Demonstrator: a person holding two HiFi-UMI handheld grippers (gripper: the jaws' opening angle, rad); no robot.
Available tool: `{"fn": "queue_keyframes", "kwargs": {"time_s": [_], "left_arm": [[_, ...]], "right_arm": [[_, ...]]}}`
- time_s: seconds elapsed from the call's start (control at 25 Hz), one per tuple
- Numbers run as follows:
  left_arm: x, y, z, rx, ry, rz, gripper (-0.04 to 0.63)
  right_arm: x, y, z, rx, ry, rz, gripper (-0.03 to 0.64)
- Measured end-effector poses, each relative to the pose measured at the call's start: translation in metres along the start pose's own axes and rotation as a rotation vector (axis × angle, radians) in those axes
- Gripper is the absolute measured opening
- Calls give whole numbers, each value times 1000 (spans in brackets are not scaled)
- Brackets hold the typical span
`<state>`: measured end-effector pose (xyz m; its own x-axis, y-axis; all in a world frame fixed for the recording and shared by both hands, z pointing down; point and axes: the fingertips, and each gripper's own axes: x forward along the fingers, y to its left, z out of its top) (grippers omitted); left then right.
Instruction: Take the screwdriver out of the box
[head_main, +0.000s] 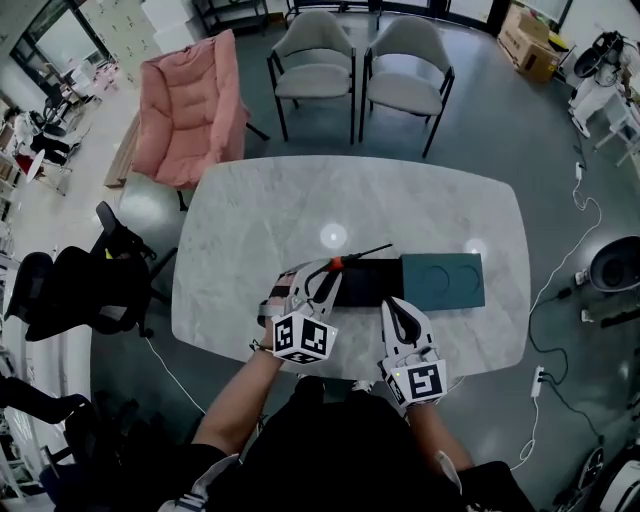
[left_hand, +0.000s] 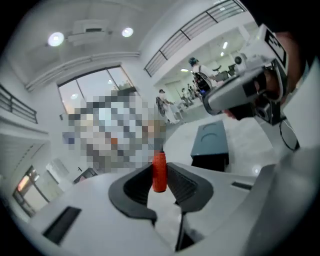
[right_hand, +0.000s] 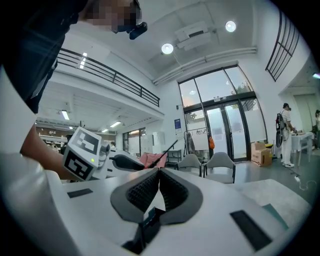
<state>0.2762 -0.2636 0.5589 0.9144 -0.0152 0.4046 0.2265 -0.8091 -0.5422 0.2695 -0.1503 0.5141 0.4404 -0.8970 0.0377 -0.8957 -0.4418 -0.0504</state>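
Observation:
My left gripper (head_main: 328, 272) is shut on the red handle of the screwdriver (head_main: 340, 264), lifted above the marble table (head_main: 250, 230). Its thin black shaft points up and right over the open black box (head_main: 362, 288). In the left gripper view the red handle (left_hand: 159, 169) stands upright between the ribbed pads (left_hand: 181, 184), with the box (left_hand: 210, 161) below and behind. My right gripper (head_main: 397, 306) hovers at the box's near edge, shut with nothing in it. In the right gripper view its pads (right_hand: 172, 190) meet at the tips, and the screwdriver shaft (right_hand: 169, 149) shows at left.
The teal lid (head_main: 443, 280) lies flat just right of the box. Two grey chairs (head_main: 360, 60) and a pink armchair (head_main: 190, 105) stand beyond the table's far edge. A black office chair (head_main: 90, 285) is at the left. Cables (head_main: 560, 290) trail on the floor at right.

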Motion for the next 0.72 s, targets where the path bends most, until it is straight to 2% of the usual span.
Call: {"fn": "queue_keyframes", "kwargs": {"time_s": [0.2, 0.4, 0.48, 0.72], "left_arm": [[-35, 27, 28, -264, -172, 84, 94], [-69, 45, 41, -547, -311, 98, 94], [-79, 46, 42, -602, -350, 100, 94], [-104, 41, 48, -682, -439, 78, 94]], "right_arm": [[-1, 3, 15, -29, -25, -1, 23], [0, 7, 34, -60, -69, -14, 23], [-1, 6, 45, -77, -101, -37, 23], [-6, 7, 74, -126, -158, -73, 23]]}}
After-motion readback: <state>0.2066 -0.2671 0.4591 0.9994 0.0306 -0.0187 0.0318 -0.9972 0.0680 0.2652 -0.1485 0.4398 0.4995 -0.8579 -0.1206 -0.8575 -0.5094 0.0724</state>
